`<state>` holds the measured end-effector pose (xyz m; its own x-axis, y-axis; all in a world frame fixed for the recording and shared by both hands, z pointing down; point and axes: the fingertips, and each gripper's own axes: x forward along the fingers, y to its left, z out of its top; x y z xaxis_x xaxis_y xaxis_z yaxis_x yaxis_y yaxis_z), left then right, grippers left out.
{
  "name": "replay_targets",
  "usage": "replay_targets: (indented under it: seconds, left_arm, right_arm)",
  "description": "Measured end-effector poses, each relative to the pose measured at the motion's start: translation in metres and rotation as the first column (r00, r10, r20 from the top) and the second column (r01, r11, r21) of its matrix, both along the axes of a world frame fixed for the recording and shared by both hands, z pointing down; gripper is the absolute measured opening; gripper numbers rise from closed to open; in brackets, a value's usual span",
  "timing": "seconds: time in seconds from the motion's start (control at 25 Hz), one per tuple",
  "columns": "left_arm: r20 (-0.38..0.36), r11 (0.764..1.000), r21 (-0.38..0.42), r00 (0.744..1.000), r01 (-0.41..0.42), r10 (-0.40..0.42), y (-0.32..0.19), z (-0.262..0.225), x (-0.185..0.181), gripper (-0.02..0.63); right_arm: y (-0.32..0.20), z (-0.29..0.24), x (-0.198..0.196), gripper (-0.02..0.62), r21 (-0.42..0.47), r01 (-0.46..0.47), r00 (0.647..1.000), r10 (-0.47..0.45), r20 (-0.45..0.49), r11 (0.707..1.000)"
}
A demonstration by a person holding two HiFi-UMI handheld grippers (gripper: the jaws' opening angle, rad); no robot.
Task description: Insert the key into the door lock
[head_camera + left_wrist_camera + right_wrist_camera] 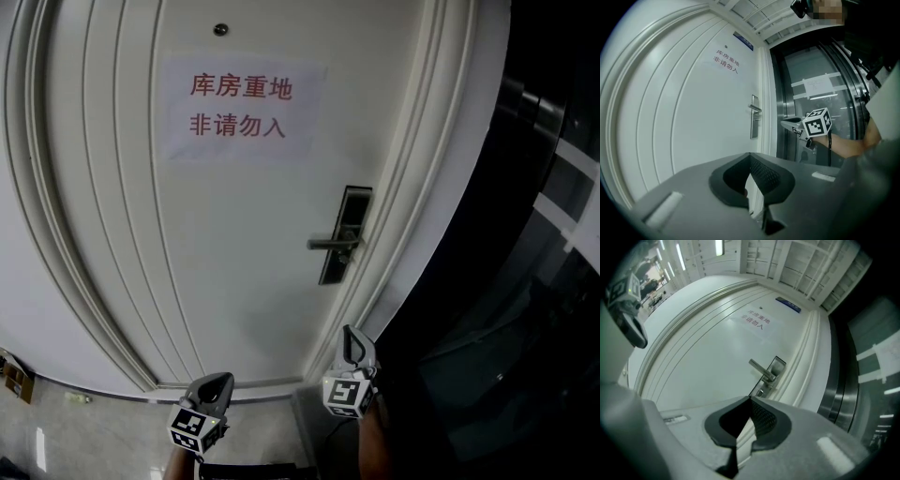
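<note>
The white door [216,234] carries a dark lock plate [345,234] with a silver lever handle [330,244] at its right edge. In the right gripper view the lock plate [774,369] lies straight ahead, with a small round keyhole [761,392] under the handle [759,367]. My right gripper [349,332] is short of the door and below the lock; its jaws are shut [750,399]. My left gripper [223,379] hangs lower left, jaws shut [750,155]. No key shows in any view. The left gripper view also catches the right gripper [785,122] near the door frame.
A paper sign with red print [242,108] is taped above the lock. Dark glass and steel panels [544,234] stand right of the door frame. Light floor [56,441] and a small box [14,375] lie at the lower left. A person's forearm [848,143] shows behind the right gripper.
</note>
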<state>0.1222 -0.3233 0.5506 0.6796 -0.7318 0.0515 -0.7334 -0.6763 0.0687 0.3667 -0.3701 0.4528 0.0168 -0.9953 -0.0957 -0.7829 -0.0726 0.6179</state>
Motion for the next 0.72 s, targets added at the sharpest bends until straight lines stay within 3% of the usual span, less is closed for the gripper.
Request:
replay_targets:
  seconds: [0.16,0.36,0.72]
  left_arm:
    - [0.0,1.0,-0.002,1.0,-0.002,0.002,-0.001,0.0,-0.001,0.002]
    - [-0.002,1.0,-0.003,1.0,-0.002,0.002,-0.002,0.0,-0.003,0.002]
    - [-0.008,1.0,-0.003,1.0,-0.006,0.006,-0.002,-0.001,-0.003,0.002]
  right_arm:
    - [0.016,0.016,-0.008,0.002,-0.017,0.04,0.984,-0.037,0.176,0.999]
    - [0.035,0.032,-0.008,0.003,-0.047,0.06,0.932,-0.04,0.36,0.997]
    - [0.066,0.055,-0.017,0.002,-0.084,0.102,0.874,-0.049,0.483,0.991]
